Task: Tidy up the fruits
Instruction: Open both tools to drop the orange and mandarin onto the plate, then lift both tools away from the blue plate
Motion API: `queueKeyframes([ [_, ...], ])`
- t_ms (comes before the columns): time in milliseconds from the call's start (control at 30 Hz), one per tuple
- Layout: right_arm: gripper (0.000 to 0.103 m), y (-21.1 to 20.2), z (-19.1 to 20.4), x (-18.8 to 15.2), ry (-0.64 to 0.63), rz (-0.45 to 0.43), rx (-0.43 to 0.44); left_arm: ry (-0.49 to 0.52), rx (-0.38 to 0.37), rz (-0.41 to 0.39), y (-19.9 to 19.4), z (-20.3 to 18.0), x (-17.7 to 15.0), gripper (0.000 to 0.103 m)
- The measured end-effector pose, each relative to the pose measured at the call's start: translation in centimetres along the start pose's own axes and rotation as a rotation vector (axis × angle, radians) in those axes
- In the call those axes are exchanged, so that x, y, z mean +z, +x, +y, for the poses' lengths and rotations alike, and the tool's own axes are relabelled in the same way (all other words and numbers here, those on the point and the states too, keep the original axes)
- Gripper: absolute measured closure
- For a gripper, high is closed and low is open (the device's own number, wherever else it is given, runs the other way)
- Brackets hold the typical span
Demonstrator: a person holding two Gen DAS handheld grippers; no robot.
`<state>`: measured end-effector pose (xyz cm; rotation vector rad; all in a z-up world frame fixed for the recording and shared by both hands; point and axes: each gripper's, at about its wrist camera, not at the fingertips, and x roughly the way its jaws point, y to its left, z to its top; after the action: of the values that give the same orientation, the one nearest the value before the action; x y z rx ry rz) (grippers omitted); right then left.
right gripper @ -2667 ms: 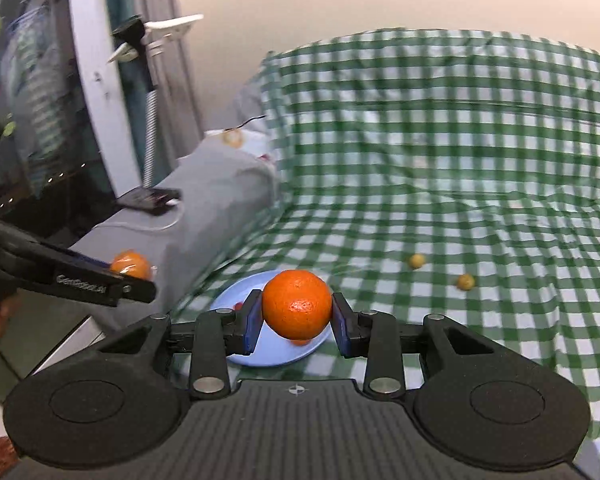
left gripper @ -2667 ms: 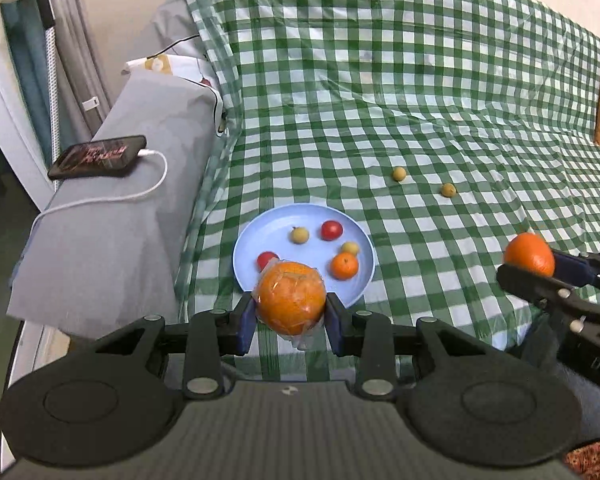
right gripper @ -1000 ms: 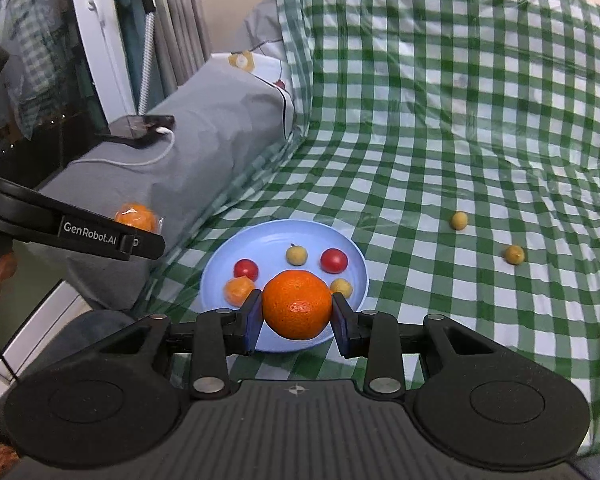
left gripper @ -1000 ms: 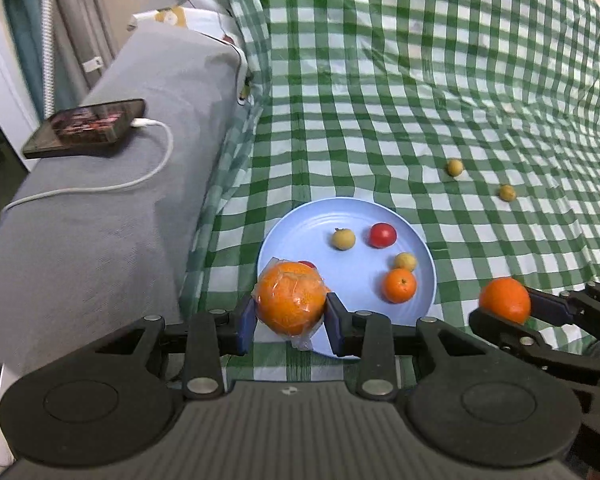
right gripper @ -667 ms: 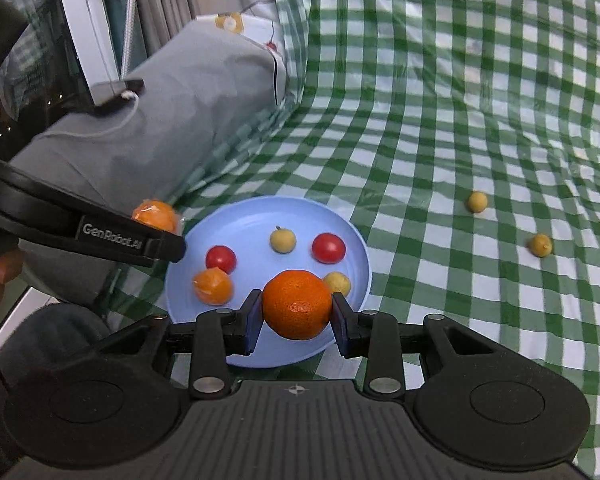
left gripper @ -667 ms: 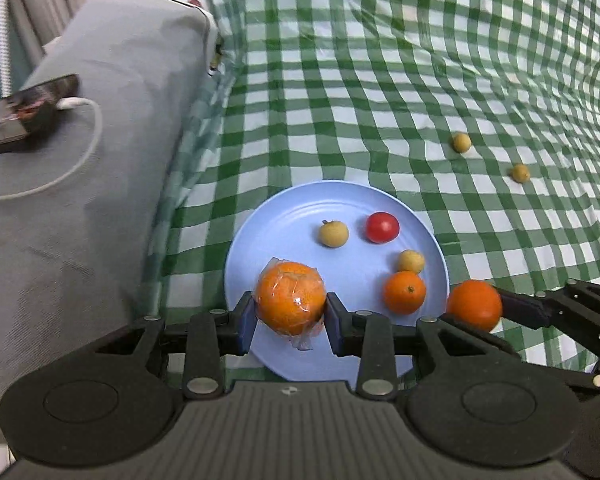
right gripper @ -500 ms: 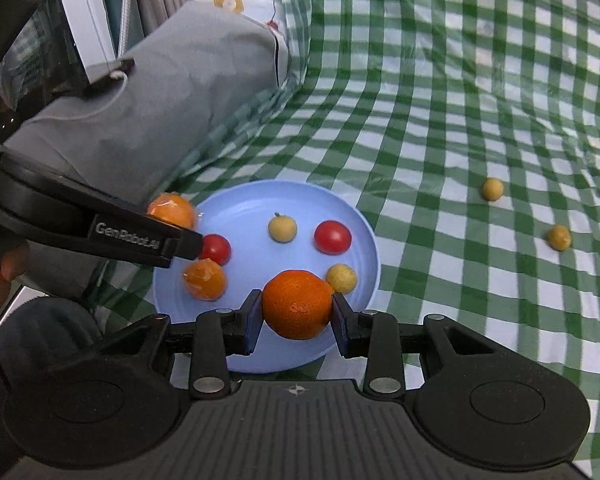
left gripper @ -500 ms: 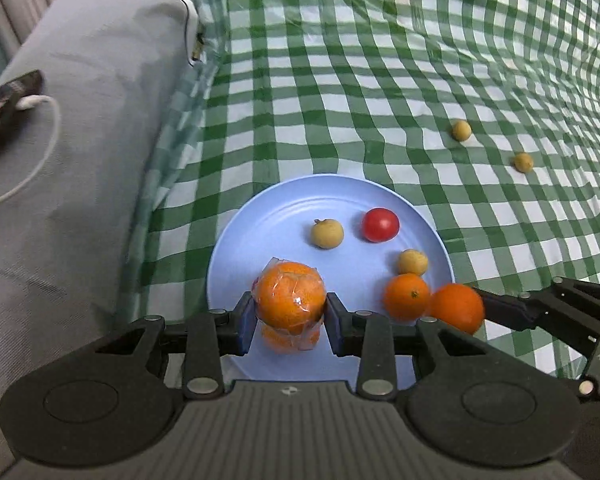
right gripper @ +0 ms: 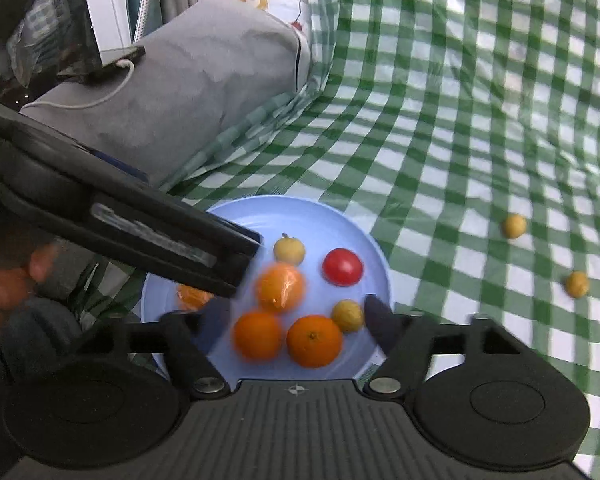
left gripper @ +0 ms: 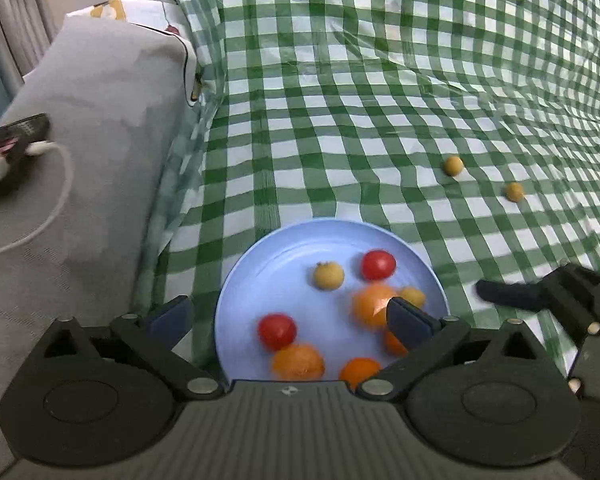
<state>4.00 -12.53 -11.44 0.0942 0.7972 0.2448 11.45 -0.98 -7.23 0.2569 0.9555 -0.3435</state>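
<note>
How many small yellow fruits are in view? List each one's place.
4. On the blue plate: far yellow fruit, near-right yellow fruit. On the checked cloth right of it: nearer loose fruit, farther loose fruit. Others may be hidden.

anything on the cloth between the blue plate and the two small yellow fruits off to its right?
Nothing: between the blue plate and the two small yellow fruits lies only bare checked cloth, seen in both wrist views.

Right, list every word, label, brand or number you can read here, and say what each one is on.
Nothing here is readable.
Left gripper: a pale label strip on its finger, too smeared by motion to read.
Phone: the screen is lit, its content too small to read.
Pillow: a printed picture, no words.
</note>
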Motion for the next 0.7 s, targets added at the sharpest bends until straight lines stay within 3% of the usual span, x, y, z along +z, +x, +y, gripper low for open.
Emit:
queueKeyframes([
  [267, 0.01, -6.4, 0.5, -2.3, 0.122, 0.045, -0.018, -0.102, 0.08, 0.06, -5.6, 1.4, -4.2, 0.001],
  [400, 0.008, -9.9, 1.5, -3.0, 0.152, -0.005, -0.037, -0.138, 0.093, 0.043, -8.5, 1.6, -5.7, 0.001],
  [700, 0.004, -16.0, 4.2, -4.5, 0.079, -0.14, -0.07, -0.118, 0.122, -0.059, -14.4, 0.0, -8.1, 0.001],
])
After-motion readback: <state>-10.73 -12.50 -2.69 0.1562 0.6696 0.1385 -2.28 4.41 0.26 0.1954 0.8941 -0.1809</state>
